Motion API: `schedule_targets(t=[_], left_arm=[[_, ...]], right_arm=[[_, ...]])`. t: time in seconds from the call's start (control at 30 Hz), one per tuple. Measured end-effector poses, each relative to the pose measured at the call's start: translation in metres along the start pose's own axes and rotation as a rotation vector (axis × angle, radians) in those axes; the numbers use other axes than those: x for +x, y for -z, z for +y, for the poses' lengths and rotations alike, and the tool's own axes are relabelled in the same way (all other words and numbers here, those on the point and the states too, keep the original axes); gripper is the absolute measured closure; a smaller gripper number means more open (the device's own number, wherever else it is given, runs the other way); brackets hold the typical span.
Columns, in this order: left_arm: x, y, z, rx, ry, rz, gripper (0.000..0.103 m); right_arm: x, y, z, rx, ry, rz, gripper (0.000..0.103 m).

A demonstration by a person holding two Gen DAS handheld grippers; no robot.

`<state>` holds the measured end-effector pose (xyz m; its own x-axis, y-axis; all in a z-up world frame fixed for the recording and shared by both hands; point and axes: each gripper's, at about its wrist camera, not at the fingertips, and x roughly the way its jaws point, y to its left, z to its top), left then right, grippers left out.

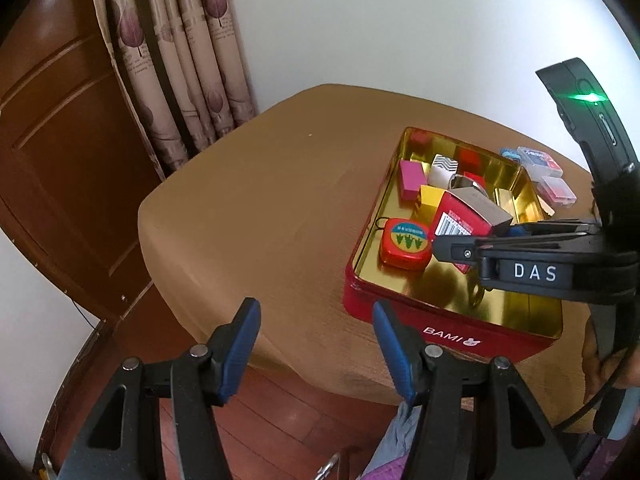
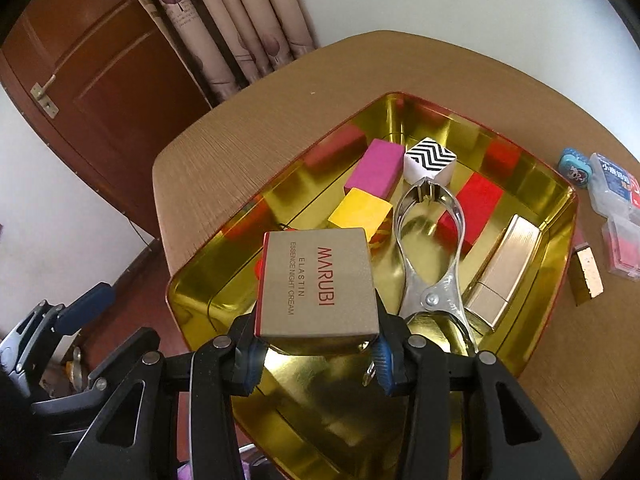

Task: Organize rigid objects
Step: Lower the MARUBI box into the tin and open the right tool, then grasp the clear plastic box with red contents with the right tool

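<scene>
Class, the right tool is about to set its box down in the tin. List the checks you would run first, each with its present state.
1. Right tool clamps the Marubi box on both sides: ok.
2. Box is over the tin: ok.
3. Bare floor below the box: cannot tell; the red tape measure lies close.
4. Clear of the metal pliers: ok.
5. Left tool open, outside the tin: ok.

The cream box (image 2: pixel 318 286) hides the red tape measure (image 1: pixel 404 246) in the right wrist view; the clear cases (image 2: pixel 618 200) run off the frame's right edge.
</scene>
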<state>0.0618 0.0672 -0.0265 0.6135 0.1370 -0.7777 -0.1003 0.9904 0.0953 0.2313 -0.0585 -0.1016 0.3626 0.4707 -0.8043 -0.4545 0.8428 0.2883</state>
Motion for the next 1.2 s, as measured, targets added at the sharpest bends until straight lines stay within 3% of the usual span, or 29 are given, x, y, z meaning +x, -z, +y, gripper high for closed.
schedule_targets(t=[0.37,0.6,0.77,0.87,0.9,0.97,1.1,1.2], left_arm=[[0.004,0.001,-0.001,0.004,-0.006,0.022,0.043],[0.004,0.002,-0.004,0.018,-0.016,0.027,0.043],[0.004,0.003,-0.004,0.018,-0.013,0.032,0.043],[0.003,0.003,-0.002,0.012,-0.01,0.034,0.043],[0.003,0.003,-0.002,0.008,-0.007,0.035,0.043],[0.003,0.003,-0.001,-0.001,0.0,0.044,0.043],[0.005,0.004,-0.001,-0.009,0.014,0.063,0.043],[0.005,0.004,-0.005,0.001,0.017,0.065,0.043]], right_arm=[[0.0,0.0,-0.003,0.016,0.001,-0.015,0.059],[-0.028,0.0,-0.007,0.053,-0.04,-0.093,0.048],[-0.064,0.016,-0.022,0.109,-0.037,-0.213,0.041],[-0.102,0.043,-0.05,0.16,0.031,-0.343,0.027],[-0.116,0.055,-0.065,0.179,0.063,-0.39,0.017],[-0.135,0.077,-0.097,0.209,0.151,-0.426,0.013],[-0.14,0.097,-0.162,0.312,0.229,-0.279,0.015],[-0.137,0.098,-0.187,0.335,0.238,-0.236,0.016]])
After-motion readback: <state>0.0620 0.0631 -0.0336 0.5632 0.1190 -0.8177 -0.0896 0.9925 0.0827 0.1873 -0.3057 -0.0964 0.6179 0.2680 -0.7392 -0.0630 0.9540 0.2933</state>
